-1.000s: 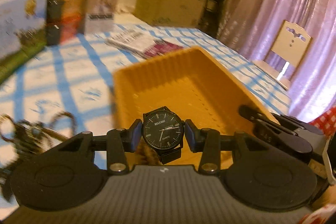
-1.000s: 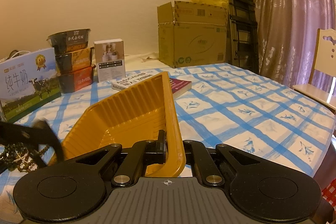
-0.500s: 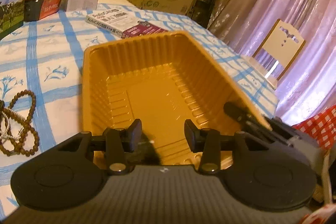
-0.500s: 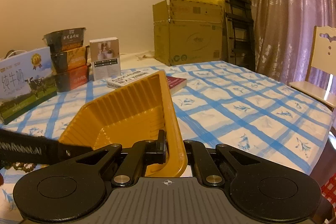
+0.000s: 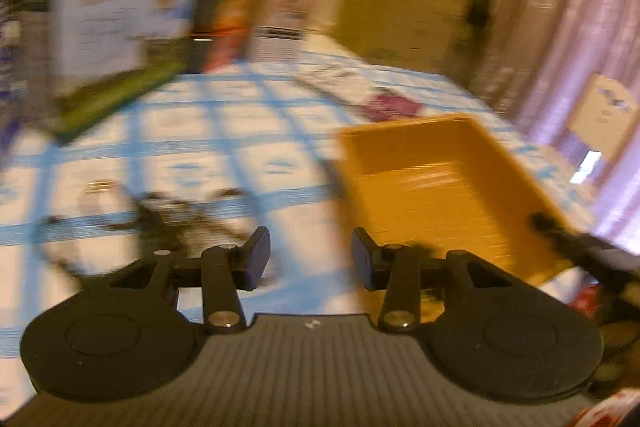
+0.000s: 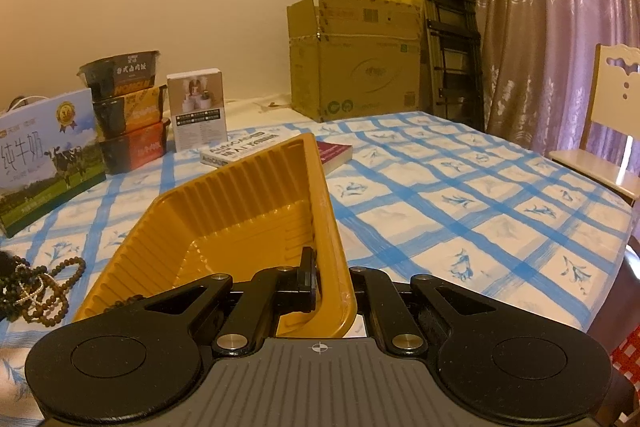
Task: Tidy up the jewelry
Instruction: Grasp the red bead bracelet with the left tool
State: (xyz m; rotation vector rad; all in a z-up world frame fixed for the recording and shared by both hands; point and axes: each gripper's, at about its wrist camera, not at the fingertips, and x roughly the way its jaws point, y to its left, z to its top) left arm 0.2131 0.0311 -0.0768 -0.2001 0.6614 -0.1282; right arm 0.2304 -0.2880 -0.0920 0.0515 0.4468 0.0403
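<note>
Progress: judged partway; beaded strands (image 6: 44, 287) are seen loose on the checked tablecloth (image 6: 460, 187), outside the tray (image 6: 248, 211), so they are judged as left to sort.
Tray contents: a small stretch of brown beads is glimpsed at the near inner edge in the right wrist view; the rest of the floor is hidden or blurred and cannot be told.
Jewelry place: a dark tangle (image 5: 168, 223) is shown ahead and to the left of the left gripper (image 5: 311, 259), blurred.
Left gripper: jaws are held apart, nothing between the pads; tilted downward over the cloth, tray to its right.
Right gripper (image 6: 334, 281): clamped on the tray's near right wall, one finger inside, one outside; tray is tipped up on that side.
</note>
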